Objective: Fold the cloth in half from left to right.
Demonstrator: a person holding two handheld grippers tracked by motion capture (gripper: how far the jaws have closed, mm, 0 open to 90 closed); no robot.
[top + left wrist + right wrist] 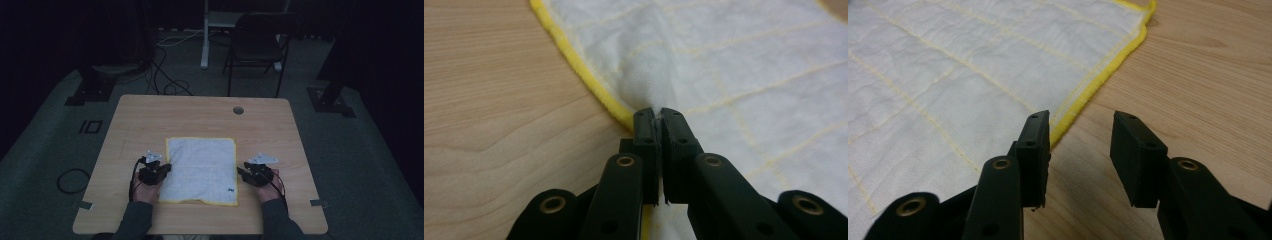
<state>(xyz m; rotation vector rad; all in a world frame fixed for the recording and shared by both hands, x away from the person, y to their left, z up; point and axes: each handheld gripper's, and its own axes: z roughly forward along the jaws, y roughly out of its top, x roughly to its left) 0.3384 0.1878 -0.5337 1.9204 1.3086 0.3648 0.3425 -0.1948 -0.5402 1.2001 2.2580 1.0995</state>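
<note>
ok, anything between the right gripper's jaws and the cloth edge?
Nothing. In the right gripper view the right gripper stands open over bare table, one jaw right beside the cloth and its yellow hem, nothing between the jaws.

- Right gripper (pixel 1080 145): two black jaws rise from the bottom of the right gripper view, standing apart with a clear gap between them.
- Nothing gripped; bare table (pixel 1208 75) shows through the gap.
- White cloth (pixel 963 75) lies flat on the wood, spread across the left and upper part of the frame, faint yellow grid lines stitched across it.
- Yellow hem (pixel 1098 82) runs diagonally from top right down to the left jaw's tip.
- Left jaw sits over the cloth's edge, just beside the hem; right jaw is over plain wood.
- Table: light wood grain.
</note>
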